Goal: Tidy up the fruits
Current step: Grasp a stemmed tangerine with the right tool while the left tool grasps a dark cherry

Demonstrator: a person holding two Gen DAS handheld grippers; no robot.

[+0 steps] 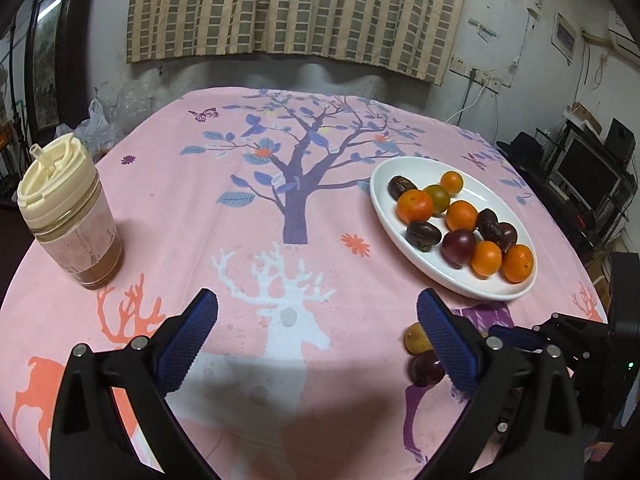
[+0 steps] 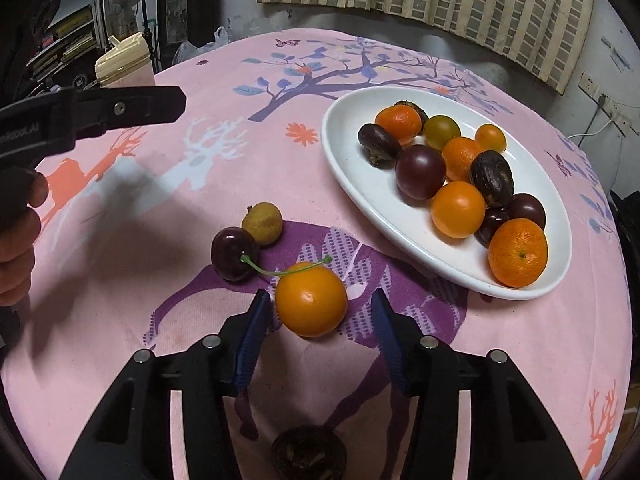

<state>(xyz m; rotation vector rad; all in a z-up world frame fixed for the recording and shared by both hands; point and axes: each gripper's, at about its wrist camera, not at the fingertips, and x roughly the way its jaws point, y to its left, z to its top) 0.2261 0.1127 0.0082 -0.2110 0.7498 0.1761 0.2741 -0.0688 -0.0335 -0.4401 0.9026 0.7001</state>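
A white oval plate (image 2: 360,196) holds several fruits: oranges, dark plums and dates; it also shows in the left wrist view (image 1: 384,208). On the cloth before it lie an orange round fruit (image 2: 311,300), a dark cherry (image 2: 233,254) with a green stem, and a yellow-brown fruit (image 2: 263,223). My right gripper (image 2: 318,312) is open, its jaws standing either side of the orange fruit, not closed on it. A dark fruit (image 2: 308,454) lies under it. My left gripper (image 1: 318,320) is open and empty over the cloth; the cherry (image 1: 427,366) and yellow fruit (image 1: 416,338) sit by its right finger.
A lidded cup (image 1: 68,216) with brown drink stands at the table's left; it also shows in the right wrist view (image 2: 124,62). A pink printed tablecloth (image 1: 280,200) covers the round table. The left gripper's body (image 2: 100,110) reaches in from the left. Shelves and a monitor (image 1: 584,176) stand beyond the right edge.
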